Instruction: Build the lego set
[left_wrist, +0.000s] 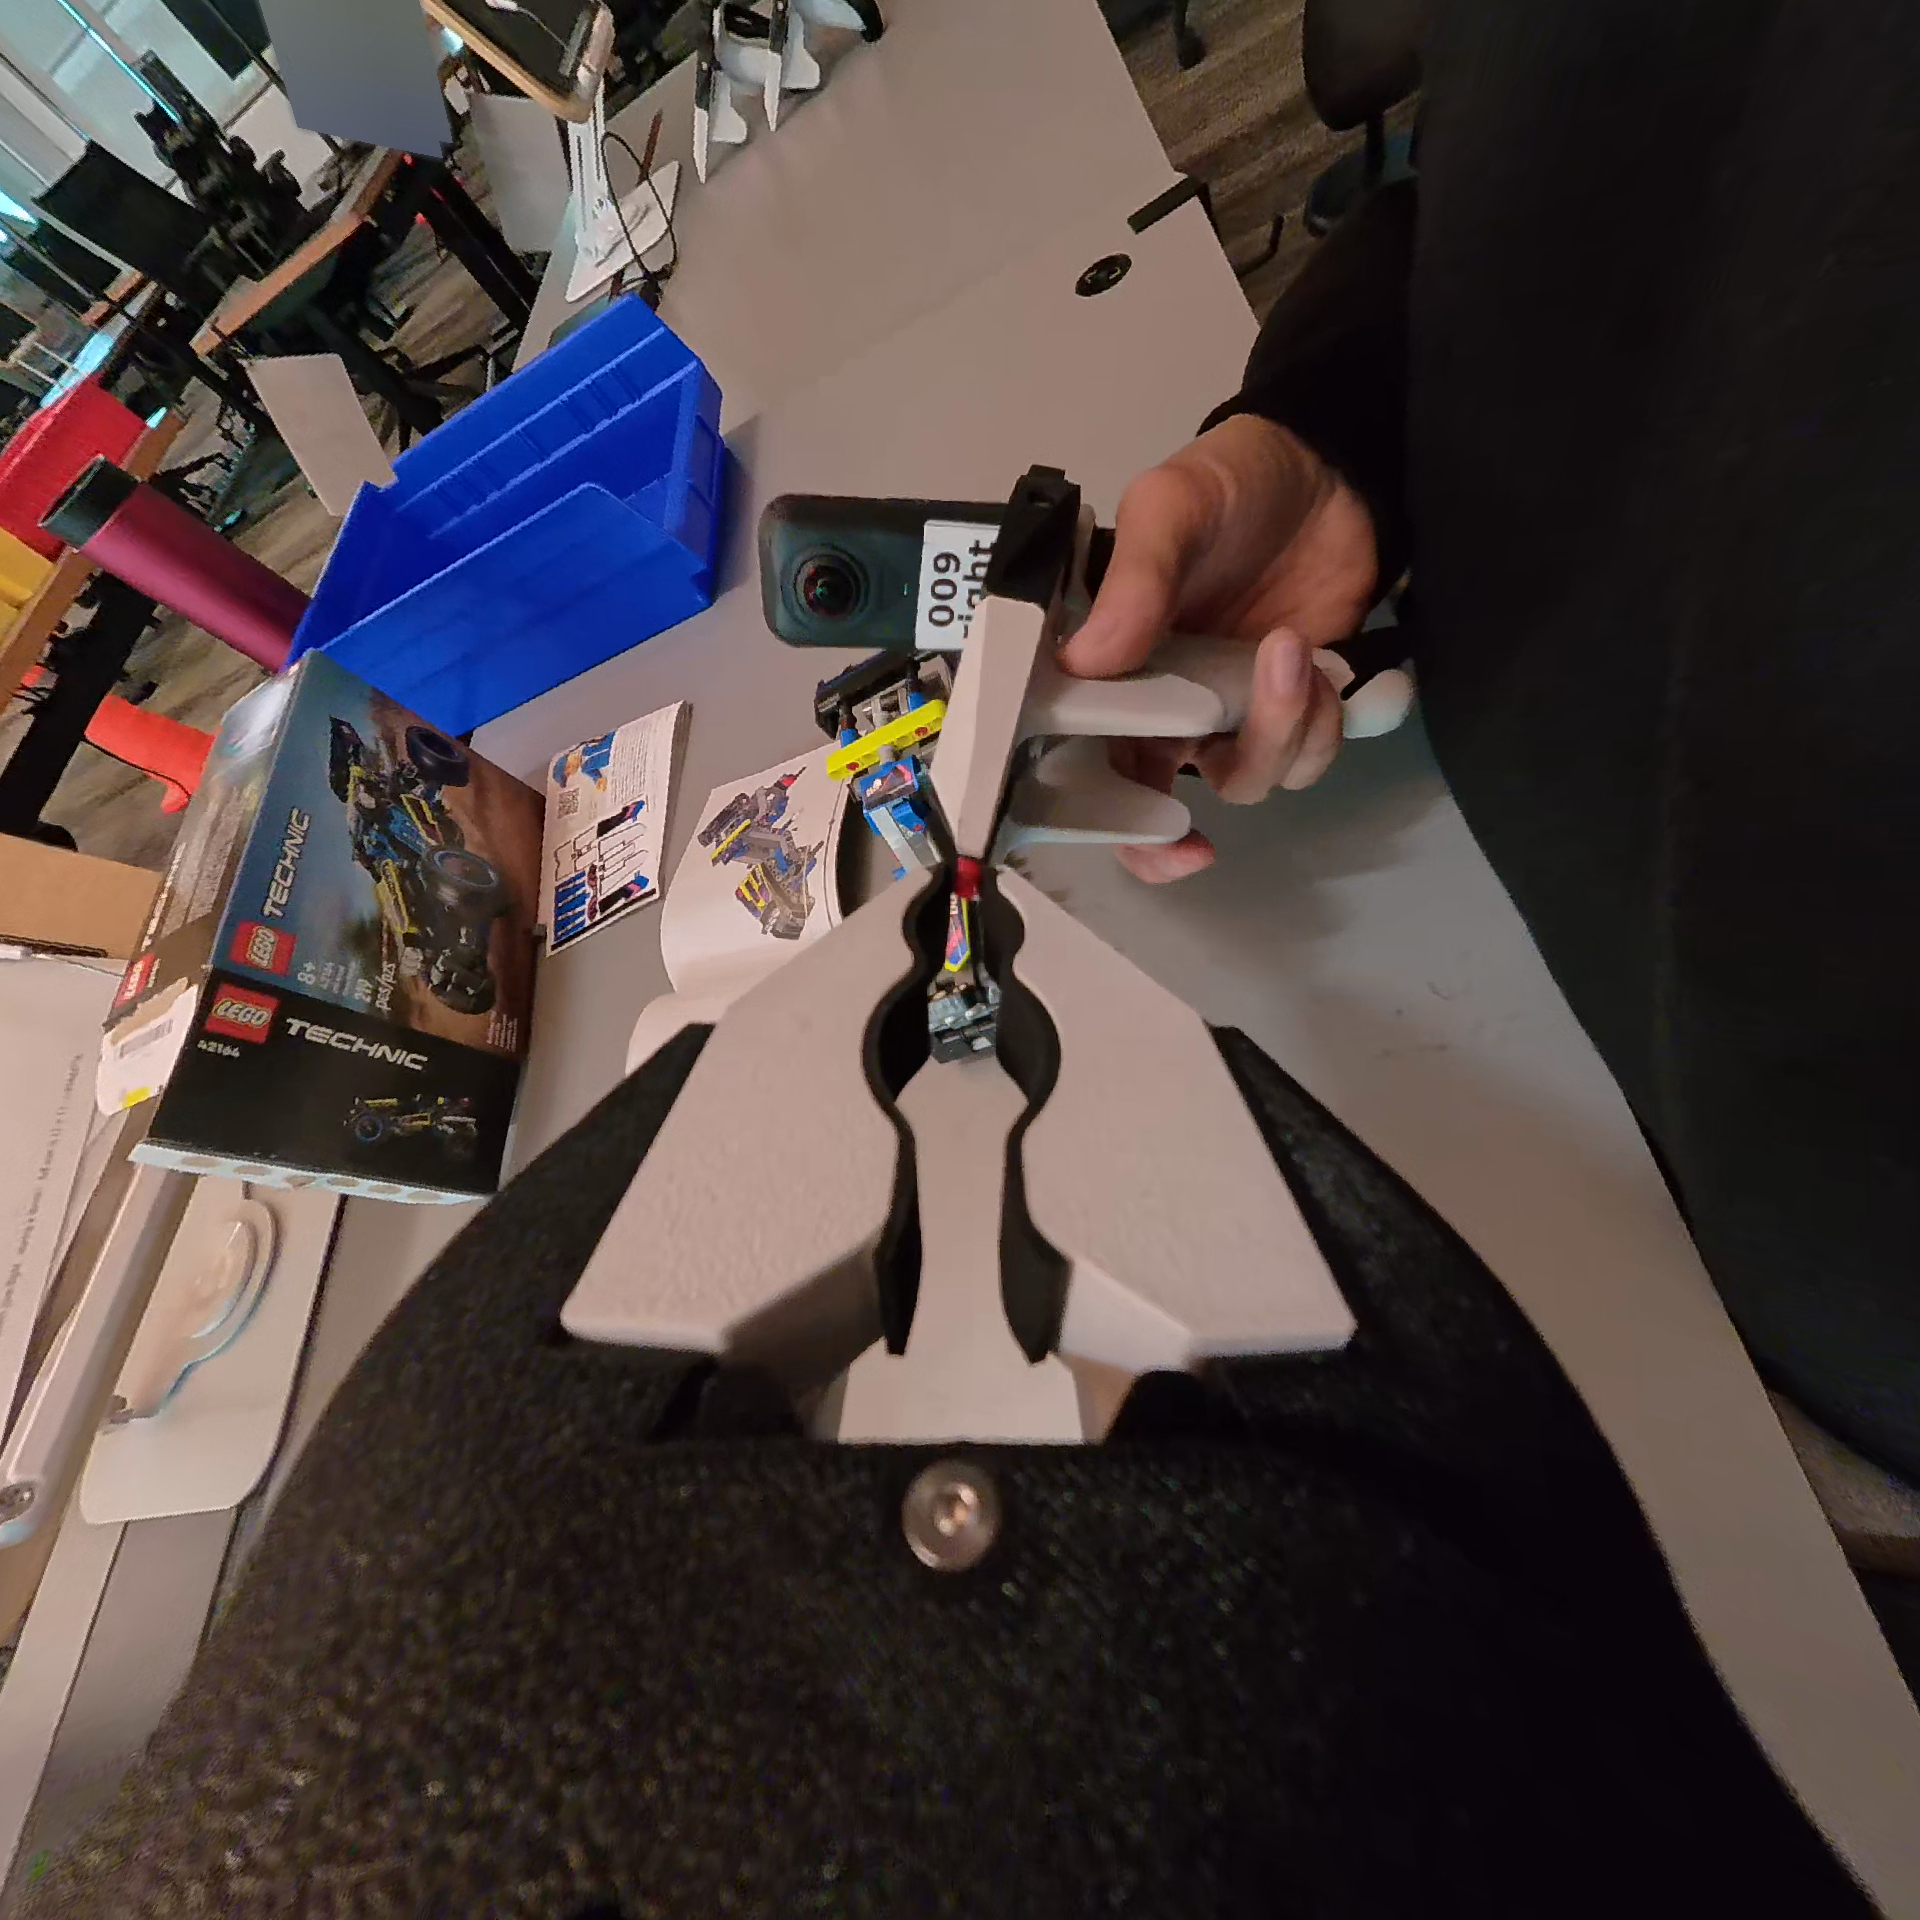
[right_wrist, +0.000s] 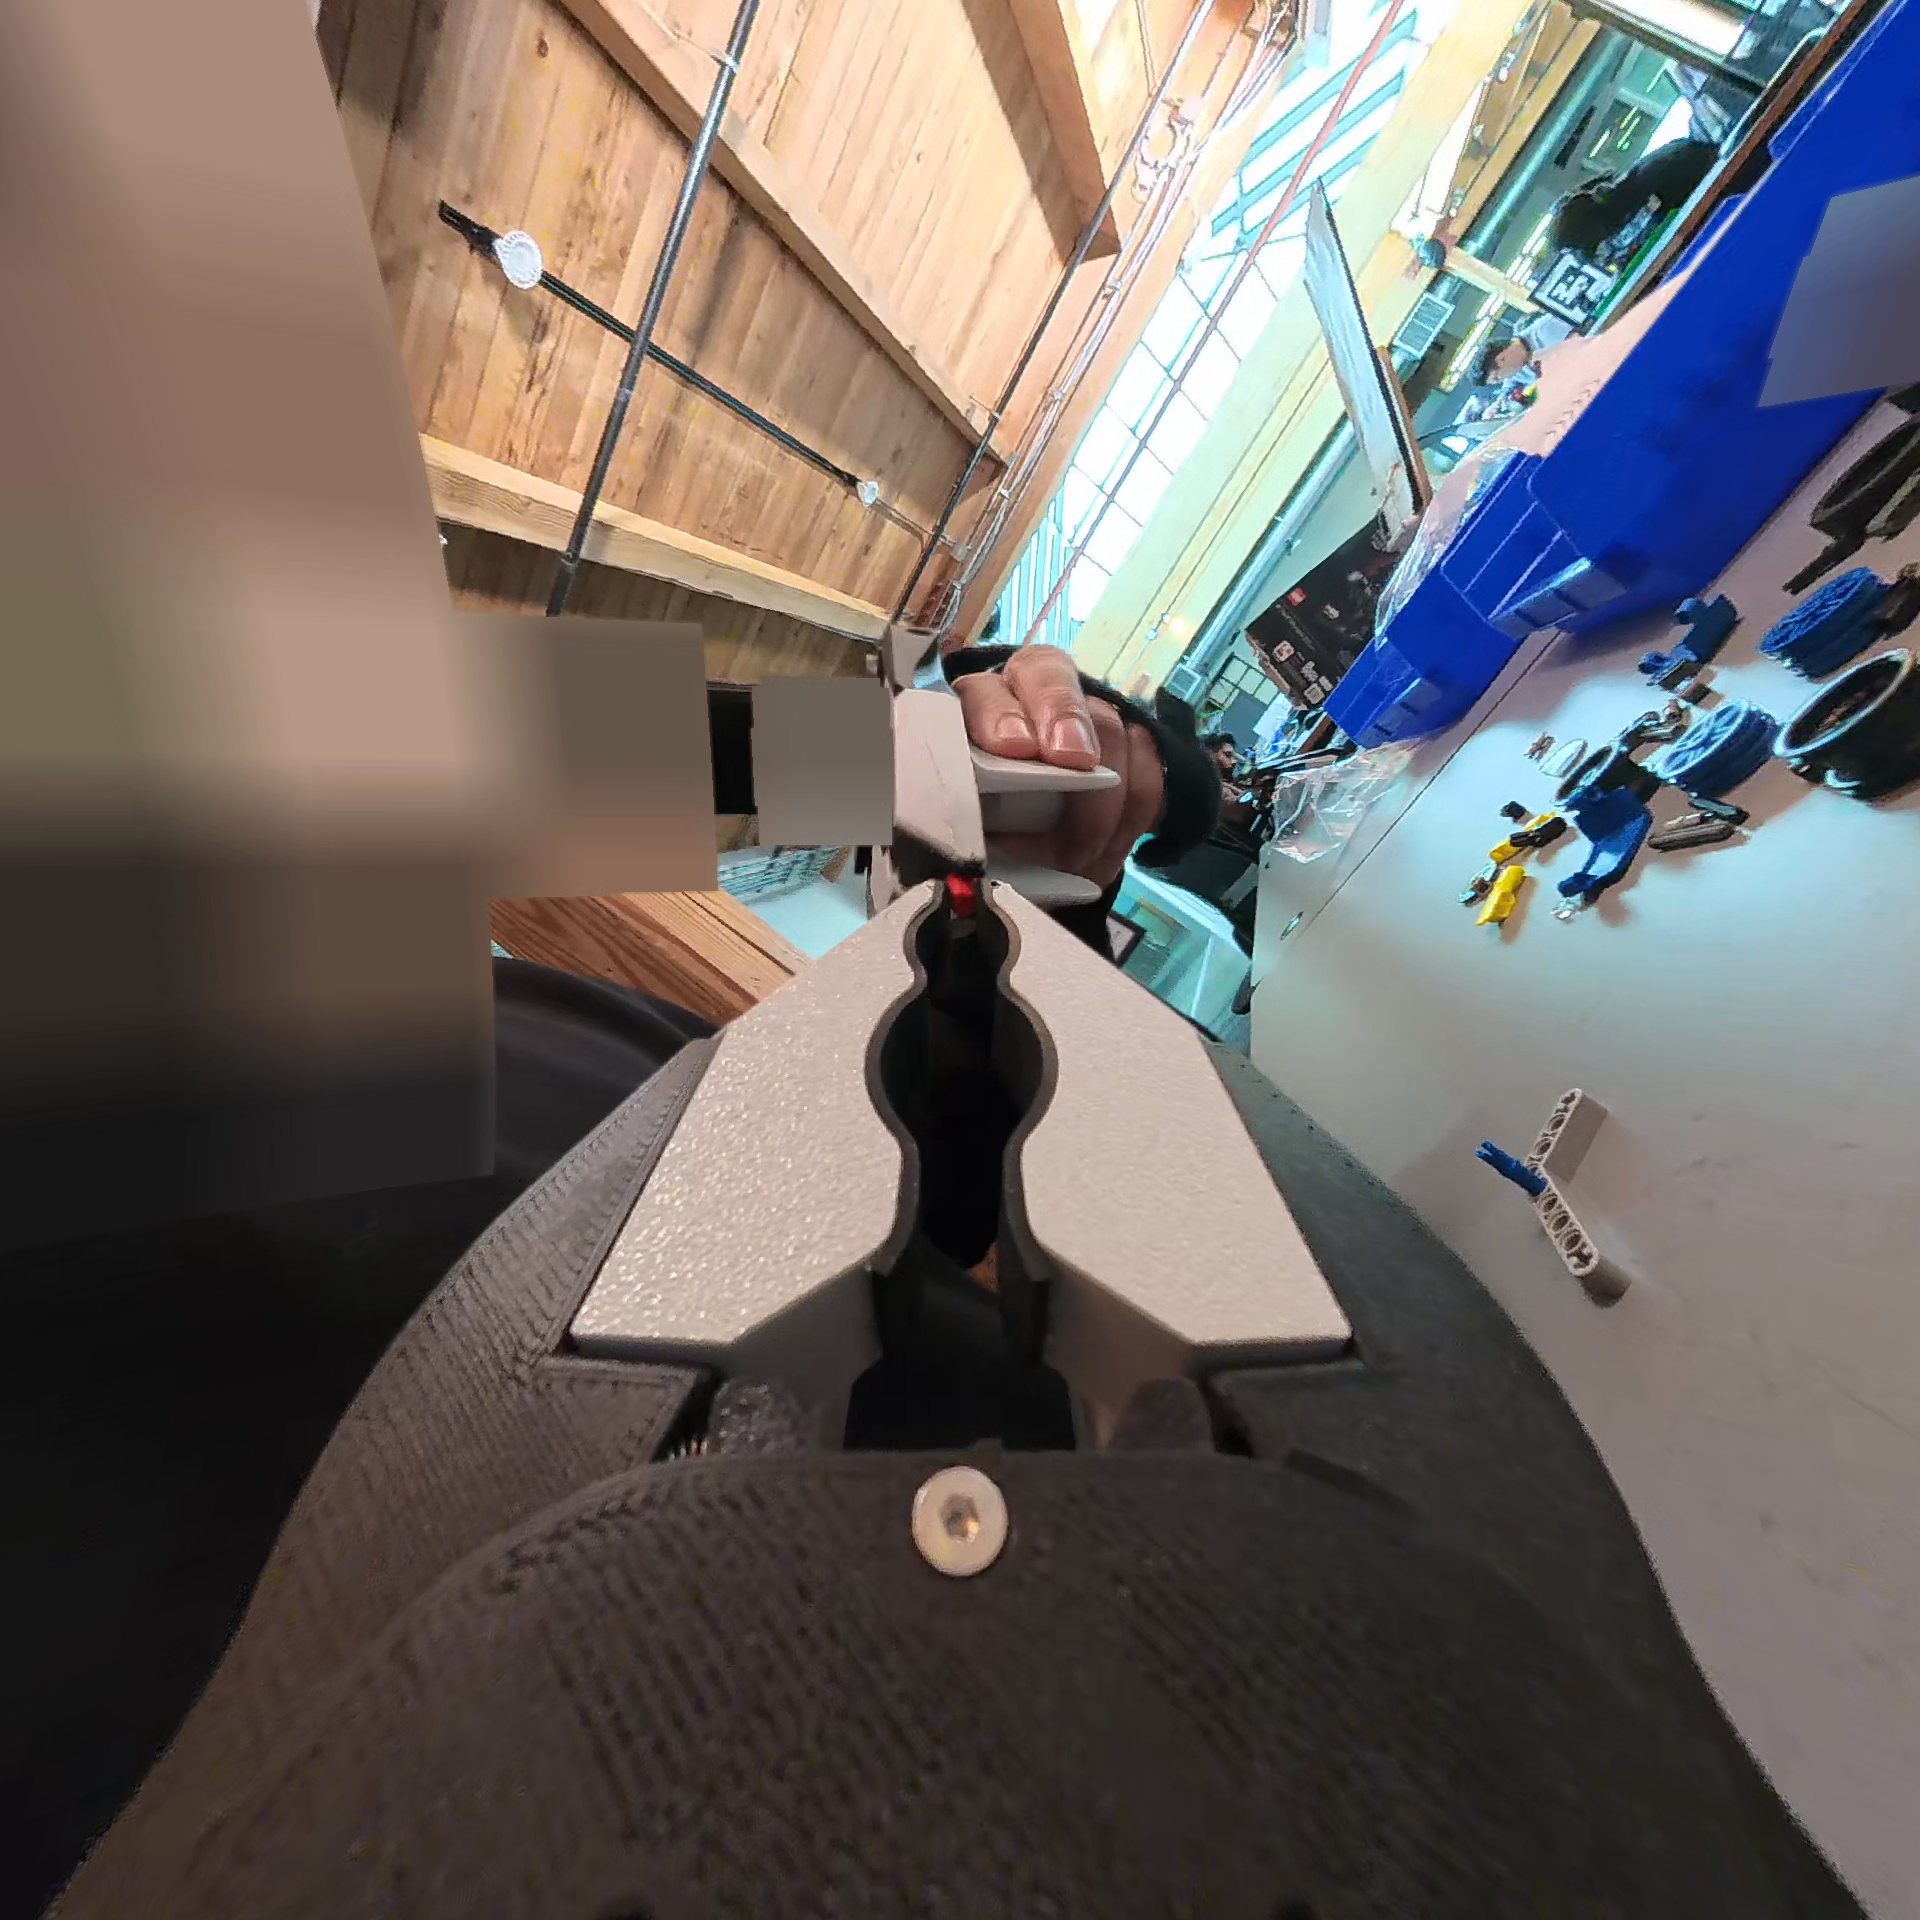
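In the left wrist view my left gripper (left_wrist: 966, 883) is shut on a small red pin (left_wrist: 967, 876) at its fingertips. My right gripper (left_wrist: 961, 847) comes in from above, tip to tip with it, and its closed fingers meet the same pin. In the right wrist view my right gripper (right_wrist: 961, 899) has the red pin (right_wrist: 961, 896) between its tips, and the left gripper's black-padded tip (right_wrist: 951, 847) touches it from the far side. Under both grippers a partly built blue, yellow and grey toy car (left_wrist: 883, 769) lies on an open instruction booklet (left_wrist: 748, 862).
A blue bin (left_wrist: 540, 520), the toy's box (left_wrist: 343, 935) and a leaflet (left_wrist: 608, 821) lie to the left on the grey table (left_wrist: 1299, 987). Loose blue, yellow and black parts (right_wrist: 1621, 821), a tyre (right_wrist: 1860, 727) and a white angled beam (right_wrist: 1564, 1184) lie at the right. Only a small space, under 4 cm, lies between the two pairs of fingers.
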